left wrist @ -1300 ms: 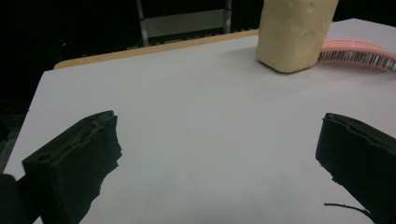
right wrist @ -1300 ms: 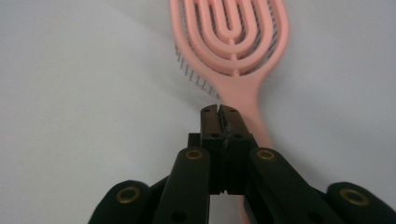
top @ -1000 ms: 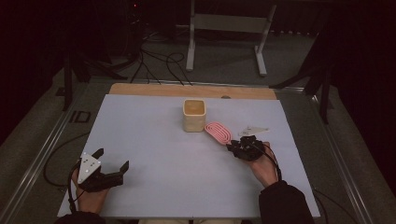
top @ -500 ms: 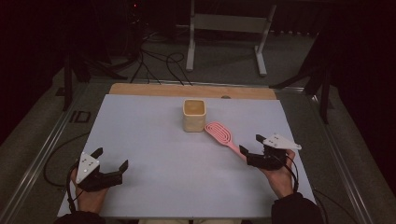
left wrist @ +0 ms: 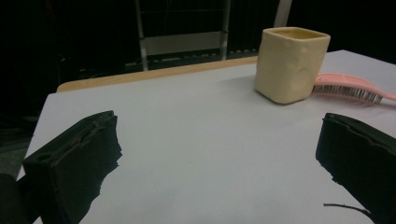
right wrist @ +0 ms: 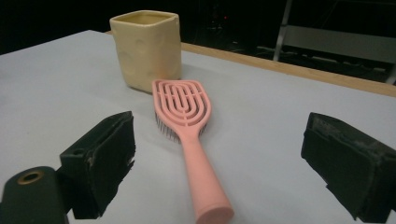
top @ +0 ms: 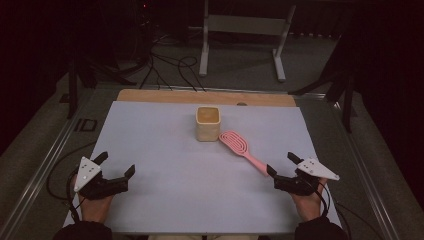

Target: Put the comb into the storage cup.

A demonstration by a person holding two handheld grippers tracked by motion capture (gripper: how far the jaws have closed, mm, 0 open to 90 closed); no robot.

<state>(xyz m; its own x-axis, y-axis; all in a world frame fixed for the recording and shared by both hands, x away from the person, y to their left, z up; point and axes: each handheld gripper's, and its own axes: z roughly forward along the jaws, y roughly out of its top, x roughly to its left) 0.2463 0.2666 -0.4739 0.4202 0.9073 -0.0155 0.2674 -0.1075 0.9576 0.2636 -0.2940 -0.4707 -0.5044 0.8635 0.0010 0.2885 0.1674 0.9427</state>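
High view: brush (top: 241,149) lies flat mid-worktop, head touching the cup (top: 207,123), handle toward the near right corner. Right hand-held gripper (top: 282,170), jaws just opened wide and empty, has drawn back off the handle end; placement looks finished. Left hand-held gripper (top: 118,165) wide, empty, near left corner.

Your left gripper (left wrist: 219,163) stands wide apart over the white table (left wrist: 187,116), facing the yellow square cup (left wrist: 289,65) and pink hairbrush (left wrist: 348,88).
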